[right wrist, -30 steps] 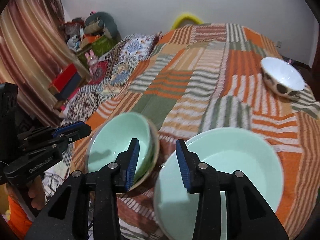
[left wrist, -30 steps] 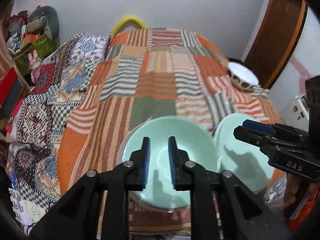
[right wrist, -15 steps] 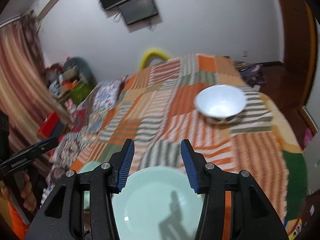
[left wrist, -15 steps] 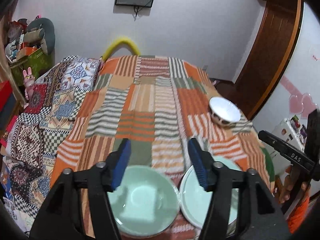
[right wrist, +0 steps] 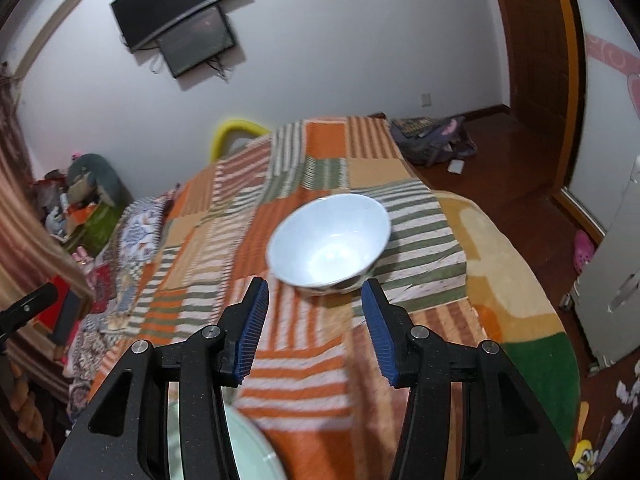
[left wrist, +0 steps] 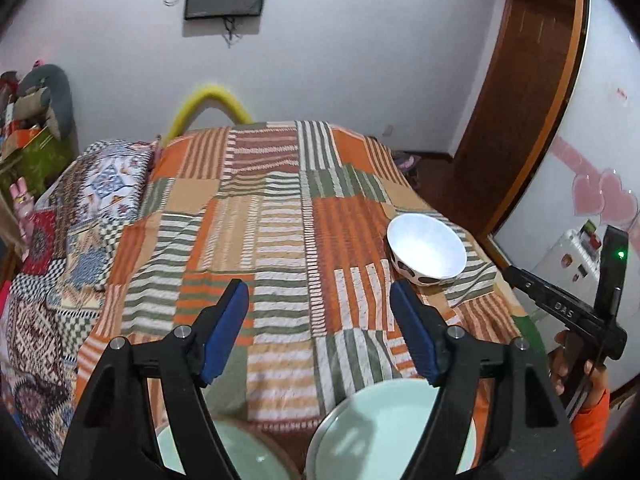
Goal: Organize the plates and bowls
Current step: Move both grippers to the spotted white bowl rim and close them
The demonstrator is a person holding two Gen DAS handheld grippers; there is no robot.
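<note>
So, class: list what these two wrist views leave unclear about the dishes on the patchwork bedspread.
- Left wrist view: both pale green dishes are cut off by the bottom edge and hidden behind the open left claw.
- Right wrist view: the white spotted bowl is motion-blurred; its outside pattern is unreadable.

White bowl: upright on the bed, near its right edge, dark spots on the outer wall, inside bare. Green bowl: upright at the bed's near edge, brownish rim. Green plate: flat just right of the green bowl, well apart from the white bowl.
</note>
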